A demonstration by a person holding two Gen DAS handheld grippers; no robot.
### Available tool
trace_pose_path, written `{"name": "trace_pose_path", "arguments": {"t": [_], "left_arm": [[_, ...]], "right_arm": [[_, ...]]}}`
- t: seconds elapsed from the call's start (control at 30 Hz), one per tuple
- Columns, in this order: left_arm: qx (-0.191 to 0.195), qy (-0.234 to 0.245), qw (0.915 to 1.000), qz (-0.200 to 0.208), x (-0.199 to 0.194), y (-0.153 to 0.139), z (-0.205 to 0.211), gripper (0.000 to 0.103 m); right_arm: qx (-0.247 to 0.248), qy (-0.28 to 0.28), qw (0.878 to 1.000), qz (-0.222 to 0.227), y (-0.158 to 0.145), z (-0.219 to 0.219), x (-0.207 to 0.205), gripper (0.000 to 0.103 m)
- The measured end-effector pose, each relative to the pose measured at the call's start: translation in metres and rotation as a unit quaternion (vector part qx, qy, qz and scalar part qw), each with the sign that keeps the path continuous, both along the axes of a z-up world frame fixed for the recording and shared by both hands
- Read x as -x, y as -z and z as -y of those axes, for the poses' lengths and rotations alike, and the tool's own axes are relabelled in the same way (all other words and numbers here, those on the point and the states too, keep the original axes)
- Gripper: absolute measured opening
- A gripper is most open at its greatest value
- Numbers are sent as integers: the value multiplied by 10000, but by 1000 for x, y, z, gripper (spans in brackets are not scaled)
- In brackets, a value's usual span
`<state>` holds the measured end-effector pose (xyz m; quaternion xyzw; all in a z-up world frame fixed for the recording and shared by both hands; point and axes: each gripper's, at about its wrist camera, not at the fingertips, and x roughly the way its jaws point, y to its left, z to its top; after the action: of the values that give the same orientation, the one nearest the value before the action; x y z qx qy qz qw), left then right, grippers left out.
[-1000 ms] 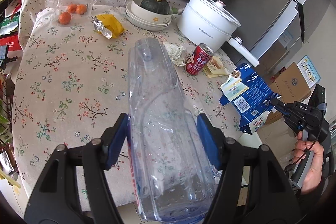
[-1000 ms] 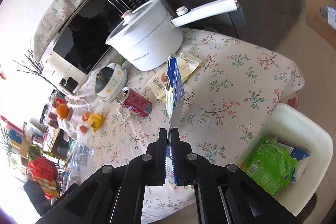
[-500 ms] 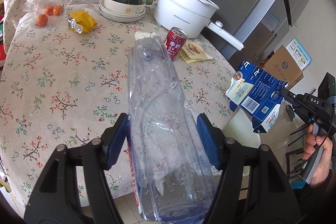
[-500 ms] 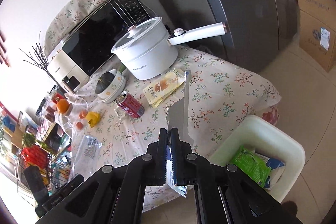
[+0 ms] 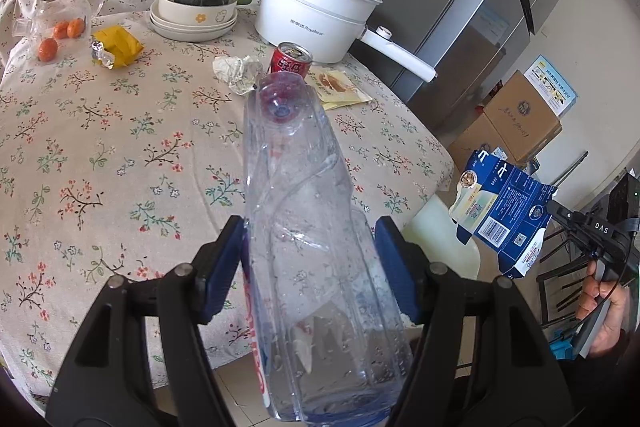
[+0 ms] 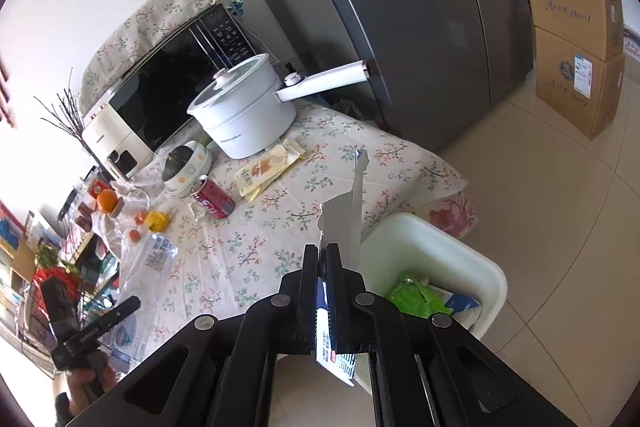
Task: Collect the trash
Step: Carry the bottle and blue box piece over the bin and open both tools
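Trash in both hands above a floral-clothed table (image 5: 100, 155): the left tongs (image 5: 310, 255) stand wide, their blue pads pressed on the flanks of a crumpled clear plastic bottle (image 5: 312, 227), while the right tongs (image 6: 322, 259) are pinched almost shut on the edge of a flattened blue-and-white carton (image 5: 504, 217), held out past the table edge near a white bin (image 6: 460, 259) that already holds wrappers. Both items look light. The bottle is thin-walled and springy, likely to buckle or slide under pressure, so a grip across its broad midsection suits it. The carton is stiff only along its creases and apt to swing, best held by an edge.
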<state>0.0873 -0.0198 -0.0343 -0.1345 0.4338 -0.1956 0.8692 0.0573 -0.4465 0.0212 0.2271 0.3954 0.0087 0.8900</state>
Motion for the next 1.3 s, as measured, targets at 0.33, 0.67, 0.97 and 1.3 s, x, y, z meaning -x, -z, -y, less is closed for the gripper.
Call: {"name": "trace_pose_path", "arguments": {"t": [0.33,0.67,0.97,1.3], "left_arm": [[-50,378,9993,-59,9,7,33,68],[-291,1038,9939,-233,14,13,84,68],[-381,1937,9782,-642,17,43,181,68],[-604,2214,9696,-849,2,70,239,68]], "right_arm": [[-197,180,9983,-520,51,36,-1,6],[-289,382,9948,-896,57,43,2,54],[-107,625,9926,-1037,58,62,10,58],[-27,583,9937,-956,49,66,11,58]]}}
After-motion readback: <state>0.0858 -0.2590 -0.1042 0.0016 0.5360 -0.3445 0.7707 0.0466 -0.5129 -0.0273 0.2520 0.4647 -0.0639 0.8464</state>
